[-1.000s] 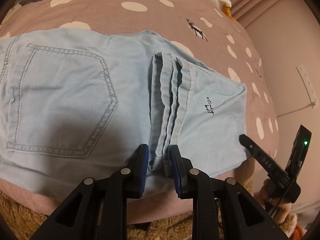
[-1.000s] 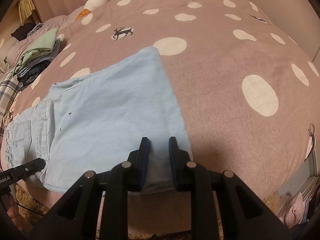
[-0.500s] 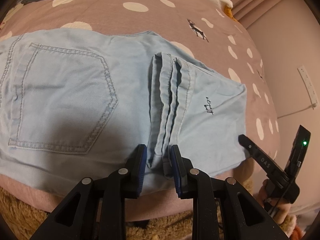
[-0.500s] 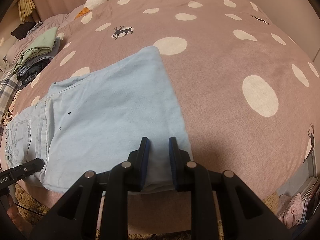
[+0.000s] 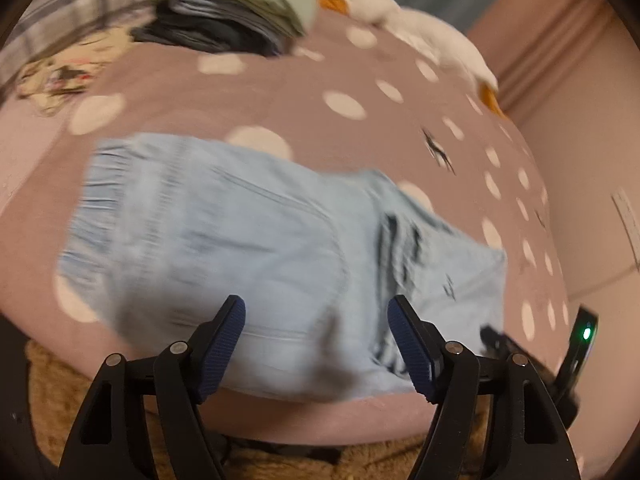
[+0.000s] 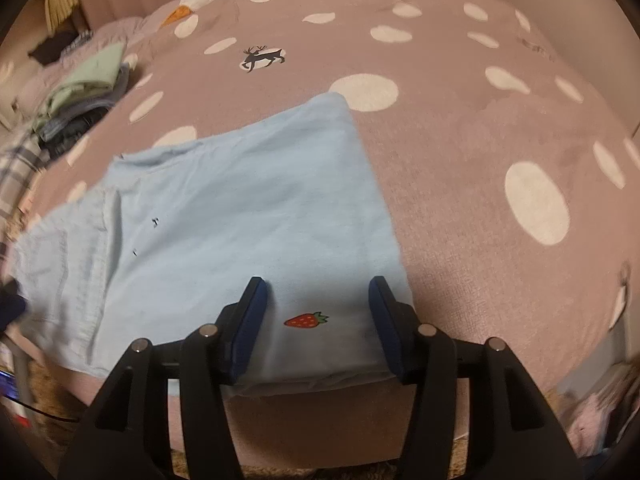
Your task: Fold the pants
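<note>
Both grippers [image 5: 316, 344] [image 6: 318, 320] released — jaws opening; pants [image 6: 248, 216] seemingly flat.

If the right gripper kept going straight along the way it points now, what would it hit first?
Most likely the folded pants: the right gripper, jaws opening, points down at the light blue cloth by the strawberry print. Nothing is between them, though depth is hard to judge.

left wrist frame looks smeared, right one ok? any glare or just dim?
Left wrist view: heavy motion blur over the pants and the clothes pile; only the left gripper, its jaws opening and clear of the cloth, is sharp. Right wrist view: mostly sharp, the strawberry print crisp between the right gripper's opening jaws, blur only at the left edge. Both: dim warm light, fisheye bulge, no glare.
</note>
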A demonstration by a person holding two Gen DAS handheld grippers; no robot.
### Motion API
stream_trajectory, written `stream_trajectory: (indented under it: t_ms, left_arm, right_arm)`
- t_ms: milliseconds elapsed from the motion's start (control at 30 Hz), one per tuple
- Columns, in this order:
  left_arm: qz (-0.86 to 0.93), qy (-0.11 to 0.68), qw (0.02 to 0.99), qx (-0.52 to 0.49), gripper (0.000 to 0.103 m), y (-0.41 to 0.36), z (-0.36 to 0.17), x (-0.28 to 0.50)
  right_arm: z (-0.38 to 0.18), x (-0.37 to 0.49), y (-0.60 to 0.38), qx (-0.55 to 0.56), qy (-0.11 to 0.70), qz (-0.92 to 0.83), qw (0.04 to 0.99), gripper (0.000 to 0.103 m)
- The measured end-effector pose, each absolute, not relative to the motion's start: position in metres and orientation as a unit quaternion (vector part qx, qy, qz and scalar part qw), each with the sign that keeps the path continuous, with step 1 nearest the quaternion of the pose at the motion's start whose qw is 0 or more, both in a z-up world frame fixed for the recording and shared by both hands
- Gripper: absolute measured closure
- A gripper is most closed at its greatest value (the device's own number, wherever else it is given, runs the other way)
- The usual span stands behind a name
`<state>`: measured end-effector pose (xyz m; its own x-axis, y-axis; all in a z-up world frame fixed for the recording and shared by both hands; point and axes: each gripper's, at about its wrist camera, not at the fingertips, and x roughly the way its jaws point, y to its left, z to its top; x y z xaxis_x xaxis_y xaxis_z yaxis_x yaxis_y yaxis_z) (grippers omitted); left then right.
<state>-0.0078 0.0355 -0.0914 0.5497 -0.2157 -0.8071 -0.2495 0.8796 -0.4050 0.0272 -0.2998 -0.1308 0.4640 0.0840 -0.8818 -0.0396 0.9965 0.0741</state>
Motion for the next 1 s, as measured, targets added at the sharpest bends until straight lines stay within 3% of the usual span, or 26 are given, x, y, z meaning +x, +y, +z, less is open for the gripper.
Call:
stream_trajectory:
  t_ms: [100,233,600,1000]
  left_arm:
    - [0.032,0.461,0.846,-0.267,0.026,0.059,-0.085,-0.016]
    - [0.076,0.433,0.857,-0.269,0.007,0.083,-0.078,-0.029]
    - [0.150,0.436,0.833,-0.307,0.006,0.128,-0.101,-0.048]
    - [0.144,0.444,0.797,-0.384,0.006,0.145,-0.139,-0.061]
  right_arm:
    - [-0.130,0.030,-0.298,0.013,0.520,0.035,0.854,0.045]
    - [-0.129,0.032,-0.297,0.013,0.523,0.034,0.851,0.038]
    - [-0.099,0.028,-0.275,-0.017,0.489,0.048,0.871,0.012]
    - [-0.062,0.030,-0.224,-0.022,0.446,0.124,0.886,0.010]
